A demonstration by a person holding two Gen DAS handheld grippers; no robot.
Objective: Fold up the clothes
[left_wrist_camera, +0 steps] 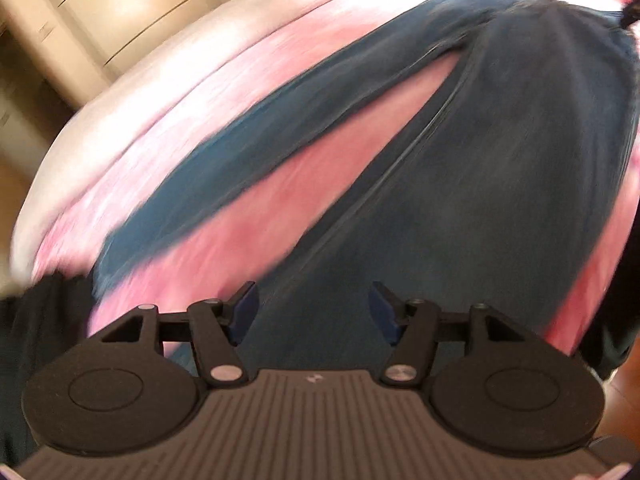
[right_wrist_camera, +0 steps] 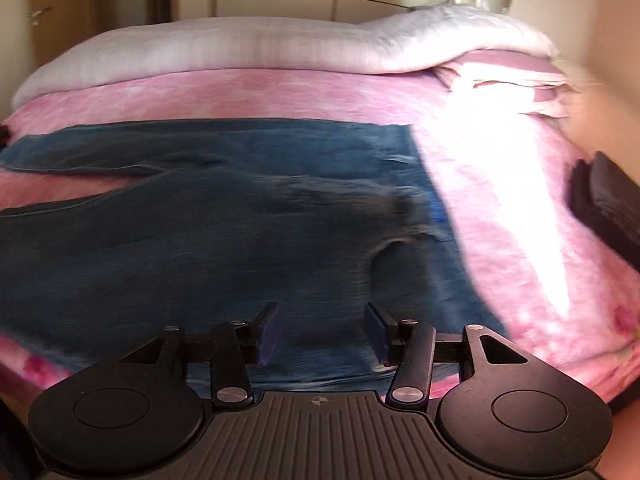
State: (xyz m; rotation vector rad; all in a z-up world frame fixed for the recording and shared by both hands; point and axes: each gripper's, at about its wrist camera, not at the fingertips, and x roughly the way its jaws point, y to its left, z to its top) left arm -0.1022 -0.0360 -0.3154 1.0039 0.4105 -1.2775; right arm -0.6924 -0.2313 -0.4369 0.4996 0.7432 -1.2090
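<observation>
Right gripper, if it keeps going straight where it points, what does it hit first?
Most likely the jeans spread on the pink blanket. The right gripper is open with nothing between its pads, denim directly ahead. Motion blur leaves depth unclear.

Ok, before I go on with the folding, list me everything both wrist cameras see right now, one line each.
jeans: one pair, dark blue, spread flat on the bed, legs parted in a V
bedspread: one, mottled pink, covering the bed under the jeans
duvet: one, white, bunched along the far edge of the bed
folded linen: small stack, pale pink, far right corner of the bed
dark item: one, black, right edge of the bed; too blurred to identify
wardrobe: cream doors, behind the bed
left tongs: black with blue pads, open and empty, above a jeans leg
right tongs: black with blue pads, open and empty, above the waist end of the jeans
</observation>
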